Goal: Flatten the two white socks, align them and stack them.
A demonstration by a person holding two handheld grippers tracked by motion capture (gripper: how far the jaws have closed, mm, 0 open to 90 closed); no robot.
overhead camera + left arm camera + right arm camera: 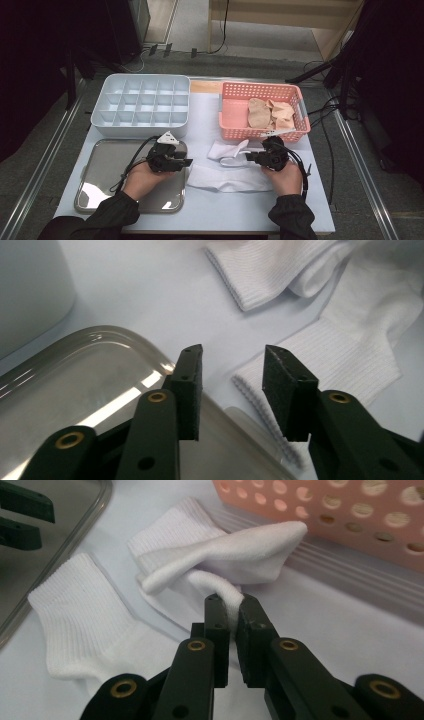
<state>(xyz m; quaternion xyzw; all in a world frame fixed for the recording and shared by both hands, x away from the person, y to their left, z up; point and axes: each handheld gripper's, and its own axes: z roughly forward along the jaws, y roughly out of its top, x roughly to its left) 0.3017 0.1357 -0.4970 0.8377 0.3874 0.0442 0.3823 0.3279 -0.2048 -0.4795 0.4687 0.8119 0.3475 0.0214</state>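
Observation:
Two white socks lie mid-table. One lies flat (225,179), its ribbed cuff (340,355) next to the metal tray (107,165). The other sock (227,149) is crumpled near the pink basket (235,131). My left gripper (189,162) is open over the tray's right edge, its jaws (232,352) apart just short of the flat sock's cuff, holding nothing. My right gripper (248,156) is shut on a raised fold of the crumpled sock (215,550), pinched between its jaws (231,605). The flat sock (85,615) lies to the left in the right gripper view.
A white compartment box (141,104) stands at the back left, behind the tray. The pink basket holds beige socks (270,114). A person's hands and dark sleeves come in from the near edge. The table's right edge lies past the basket.

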